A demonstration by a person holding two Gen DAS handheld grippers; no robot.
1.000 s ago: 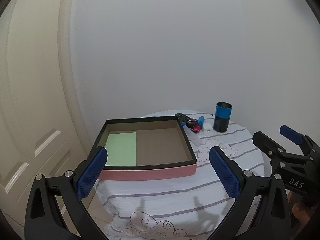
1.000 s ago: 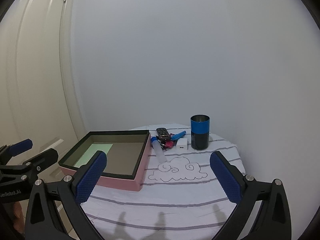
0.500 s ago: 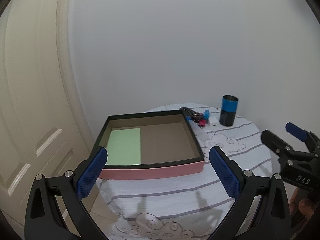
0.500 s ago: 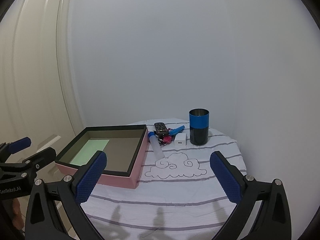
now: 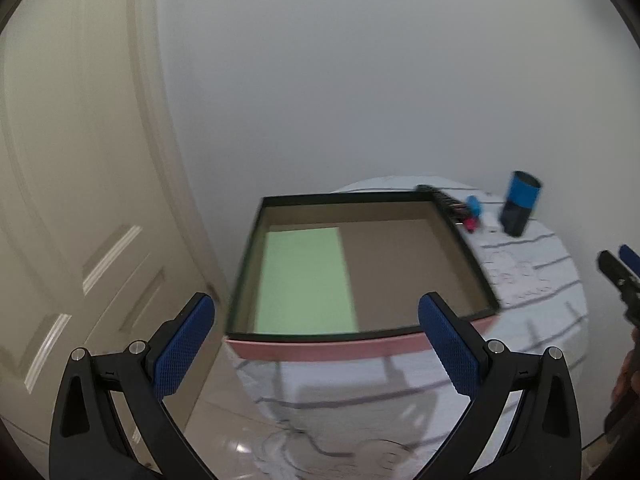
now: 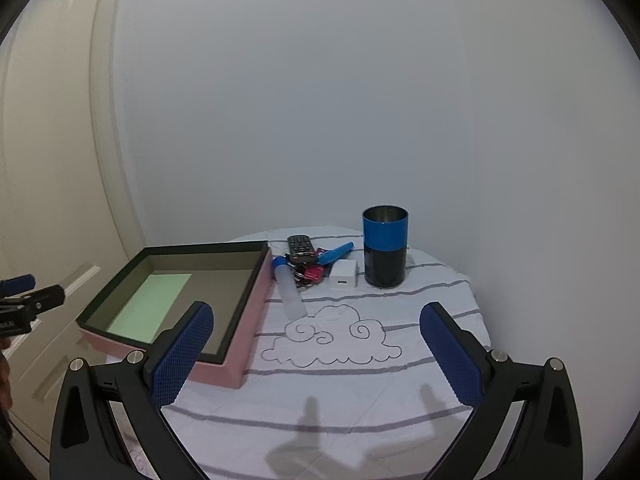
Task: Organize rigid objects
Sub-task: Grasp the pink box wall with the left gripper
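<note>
A round counter (image 6: 360,360) under a striped cloth stood against a white wall beside a panelled door (image 5: 80,200). The pink box (image 6: 240,344) and blue cup (image 6: 385,246) rested on it. Both the left gripper (image 5: 316,344) and right gripper (image 6: 316,356) were spread wide, holding nothing. The left view had swung closer over the box than a second earlier.

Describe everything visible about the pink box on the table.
The pink box is a shallow, open, lidless tray with pink outer walls, a dark rim and a brown inside that looks like cardboard. A pale green sheet lies flat in one half; nothing else is inside. It rests level on the striped cloth, overhanging its edge.
</note>
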